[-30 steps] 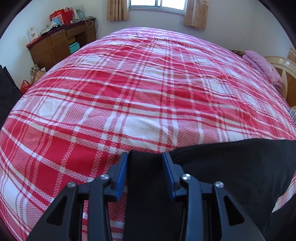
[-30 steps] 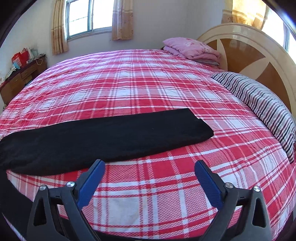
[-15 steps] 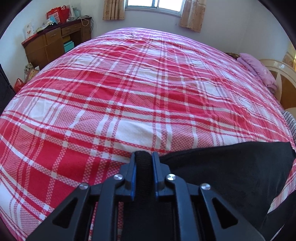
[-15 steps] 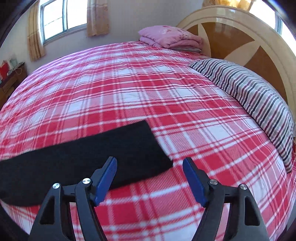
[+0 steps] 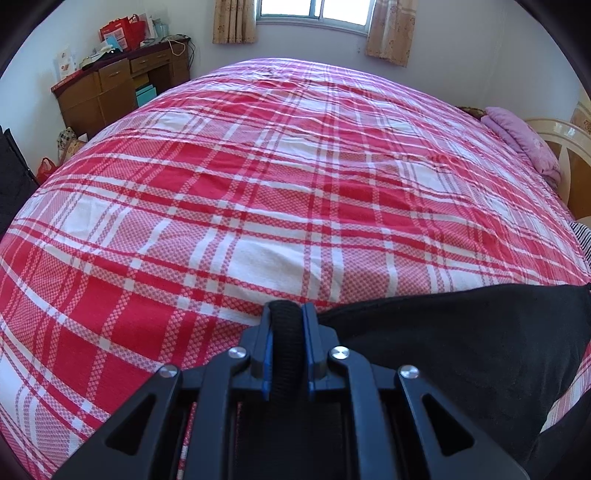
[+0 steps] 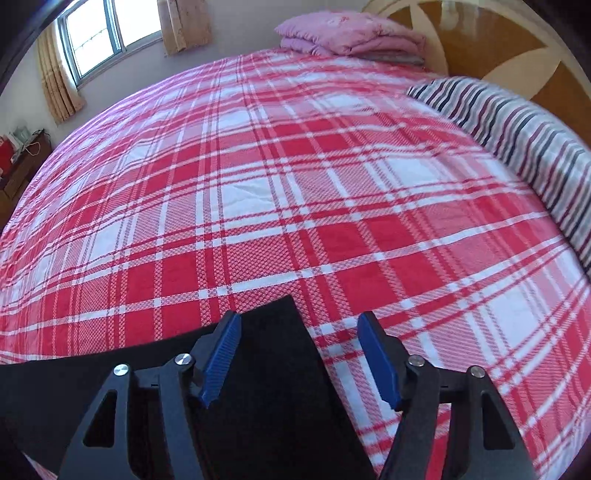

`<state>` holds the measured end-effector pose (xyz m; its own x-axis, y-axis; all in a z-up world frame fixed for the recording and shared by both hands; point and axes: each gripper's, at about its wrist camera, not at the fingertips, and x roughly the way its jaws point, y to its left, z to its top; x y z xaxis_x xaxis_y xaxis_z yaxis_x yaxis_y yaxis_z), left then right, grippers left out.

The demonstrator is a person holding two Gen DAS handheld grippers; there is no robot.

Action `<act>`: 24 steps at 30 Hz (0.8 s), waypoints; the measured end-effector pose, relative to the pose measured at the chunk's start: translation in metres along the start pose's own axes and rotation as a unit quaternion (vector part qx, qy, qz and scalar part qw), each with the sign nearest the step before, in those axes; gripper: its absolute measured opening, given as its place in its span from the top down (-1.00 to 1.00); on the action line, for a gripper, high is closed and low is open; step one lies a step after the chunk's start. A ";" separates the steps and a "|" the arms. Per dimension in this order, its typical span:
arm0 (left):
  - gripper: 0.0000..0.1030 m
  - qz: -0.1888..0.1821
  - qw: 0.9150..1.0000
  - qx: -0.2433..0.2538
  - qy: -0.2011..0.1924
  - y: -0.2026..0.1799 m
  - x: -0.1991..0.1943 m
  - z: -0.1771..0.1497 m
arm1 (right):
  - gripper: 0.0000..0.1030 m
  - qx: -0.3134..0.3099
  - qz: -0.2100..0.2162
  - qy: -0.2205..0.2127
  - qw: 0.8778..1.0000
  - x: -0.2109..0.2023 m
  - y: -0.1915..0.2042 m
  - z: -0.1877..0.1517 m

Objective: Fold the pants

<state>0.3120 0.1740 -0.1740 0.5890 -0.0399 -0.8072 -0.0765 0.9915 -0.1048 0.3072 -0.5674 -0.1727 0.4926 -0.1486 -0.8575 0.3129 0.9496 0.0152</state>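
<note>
Left gripper (image 5: pixel 284 325), pants (image 5: pixel 461 339), plaid bed (image 5: pixel 258 192).

A home bedroom. A wide bed (image 5: pixel 295 192) under a red-and-white plaid cover fills both views, with a curved wooden headboard (image 6: pixel 517 48) at two o'clock, a striped pillow (image 6: pixel 524 136) and folded pink bedding (image 6: pixel 347 35). At twelve o'clock a curtained window (image 5: pixel 310 11); at ten o'clock a cluttered wooden desk (image 5: pixel 110 88).

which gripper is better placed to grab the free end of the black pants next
The right gripper: it is open, with the end of the pants between its fingers. The left gripper is already shut on the pants.
</note>
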 end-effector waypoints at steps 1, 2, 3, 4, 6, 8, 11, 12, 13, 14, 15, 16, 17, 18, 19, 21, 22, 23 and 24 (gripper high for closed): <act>0.73 0.004 1.000 0.003 0.001 -0.001 0.000 0.001 | -0.03 0.003 0.006 0.008 1.000 0.005 -0.001 0.001; 0.73 0.006 1.000 0.004 0.001 -0.002 0.001 0.001 | 0.10 0.004 0.012 0.013 1.000 0.008 -0.002 0.002; 0.73 0.009 1.000 0.005 0.001 -0.003 0.001 0.001 | 0.26 0.000 0.020 0.013 1.000 0.009 -0.001 0.002; 0.73 0.012 1.000 0.006 0.001 -0.004 0.001 0.001 | 0.38 -0.004 0.026 0.013 1.000 0.009 0.000 0.002; 0.75 0.012 1.000 0.007 0.000 -0.004 0.001 0.001 | 0.66 -0.012 0.035 0.014 0.999 0.006 0.004 0.000; 0.76 0.007 1.000 0.011 -0.002 -0.005 0.000 0.002 | 0.85 -0.021 0.032 0.006 0.999 -0.002 0.007 -0.002; 0.77 -0.009 1.000 0.011 -0.011 -0.001 -0.007 0.006 | 0.90 -0.020 0.037 -0.021 0.999 -0.023 0.007 -0.005; 0.77 -0.014 1.000 0.010 -0.017 0.001 -0.011 0.007 | 0.90 -0.017 0.044 -0.034 0.998 -0.034 0.005 -0.006; 0.77 -0.019 0.999 0.009 -0.025 0.002 -0.015 0.007 | 0.90 -0.016 0.048 -0.045 0.998 -0.042 0.005 -0.006; 0.77 -0.025 0.999 0.008 -0.033 0.002 -0.018 0.007 | 0.91 -0.016 0.052 -0.054 0.997 -0.050 0.005 -0.007; 0.77 -0.030 0.999 0.007 -0.040 0.003 -0.022 0.006 | 0.92 -0.016 0.056 -0.063 0.996 -0.058 0.005 -0.009; 0.77 -0.034 0.998 0.006 -0.046 0.003 -0.025 0.005 | 0.93 -0.017 0.059 -0.073 0.995 -0.067 0.005 -0.012; 0.77 -0.040 0.998 0.005 -0.053 0.003 -0.028 0.005 | 0.94 -0.019 0.062 -0.082 0.995 -0.076 0.004 -0.015; 0.77 -0.047 0.997 0.005 -0.062 0.004 -0.032 0.003 | 0.95 -0.021 0.064 -0.090 0.994 -0.083 0.003 -0.018; 0.77 -0.050 0.996 0.005 -0.068 0.004 -0.035 0.003 | 0.95 -0.022 0.067 -0.098 0.993 -0.091 0.003 -0.022; 0.77 -0.061 0.995 0.004 -0.084 0.006 -0.043 0.003 | 0.95 -0.023 0.073 -0.116 0.990 -0.109 -0.001 -0.031; 0.77 -0.067 0.993 0.002 -0.093 0.007 -0.048 0.003 | 0.95 -0.022 0.076 -0.125 0.989 -0.118 -0.003 -0.036; 0.77 -0.072 0.992 0.001 -0.101 0.009 -0.054 0.002 | 0.95 -0.019 0.078 -0.133 0.988 -0.126 -0.005 -0.041; 0.77 -0.078 0.991 0.001 -0.109 0.010 -0.059 0.002 | 0.95 -0.016 0.080 -0.139 0.987 -0.133 -0.008 -0.047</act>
<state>0.2778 0.1862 -0.1264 0.7539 -0.1659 -0.6357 0.0306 0.9754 -0.2183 0.2014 -0.5419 -0.0823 0.7386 -0.0626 -0.6712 0.1900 0.9747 0.1181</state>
